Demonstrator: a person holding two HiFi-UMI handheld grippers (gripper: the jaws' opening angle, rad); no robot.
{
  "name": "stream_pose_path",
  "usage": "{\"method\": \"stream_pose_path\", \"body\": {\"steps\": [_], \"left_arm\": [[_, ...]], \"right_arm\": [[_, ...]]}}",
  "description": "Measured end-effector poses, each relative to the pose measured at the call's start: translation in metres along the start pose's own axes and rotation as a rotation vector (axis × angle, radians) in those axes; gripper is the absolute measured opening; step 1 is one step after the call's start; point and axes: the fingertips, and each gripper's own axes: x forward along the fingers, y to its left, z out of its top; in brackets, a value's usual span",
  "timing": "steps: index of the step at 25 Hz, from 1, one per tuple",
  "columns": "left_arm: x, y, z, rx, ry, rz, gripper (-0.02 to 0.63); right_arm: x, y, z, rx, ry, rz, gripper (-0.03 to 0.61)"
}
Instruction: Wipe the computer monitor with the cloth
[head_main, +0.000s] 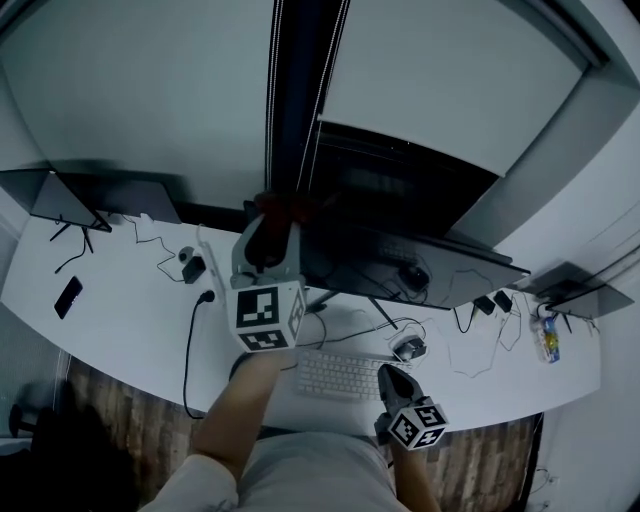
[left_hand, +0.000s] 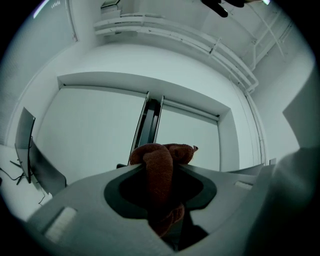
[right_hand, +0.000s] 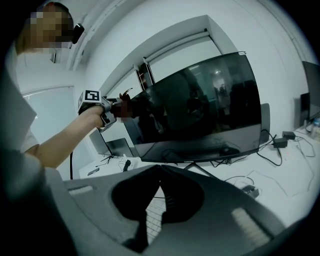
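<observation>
Pinching cloth (left_hand: 159, 162) in my left gripper (head_main: 272, 228) fingers, up at monitor (head_main: 400, 225) upper-left edge | I read right gripper (head_main: 390, 375) fingers pressed together, empty, low above keyboard (head_main: 335, 378) on tabletop (head_main: 120, 290)

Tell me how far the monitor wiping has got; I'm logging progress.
Done: the left gripper is shut on the cloth. In hand: the cloth is held at the left edge of the monitor; contact is unclear. Left: wiping across it. The right gripper, shut and empty, hangs above the keyboard.
</observation>
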Motion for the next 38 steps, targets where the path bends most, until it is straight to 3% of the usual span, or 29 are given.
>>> {"method": "stream_pose_path", "body": {"steps": [10,21,31,38], "left_arm": [[-0.012,0.055,0.009,-0.017,-0.004,0.117,0.15],[-0.043,0.07,0.001,-0.008,0.034,0.221,0.15],[-0.083,0.025,-0.035,0.014,0.094,0.202,0.15],[-0.1,-0.038,-0.078,0.035,0.154,0.089,0.15]], "right_arm": [[0.02,0.017,0.006,-0.018,0.01,0.052,0.003],[0.009,0.003,0.012,-0.028,0.009,0.099,0.003],[-0.022,-0.026,0.013,-0.026,0.007,0.118,0.003],[-0.051,-0.056,0.017,-0.012,-0.01,0.105,0.003]]}}
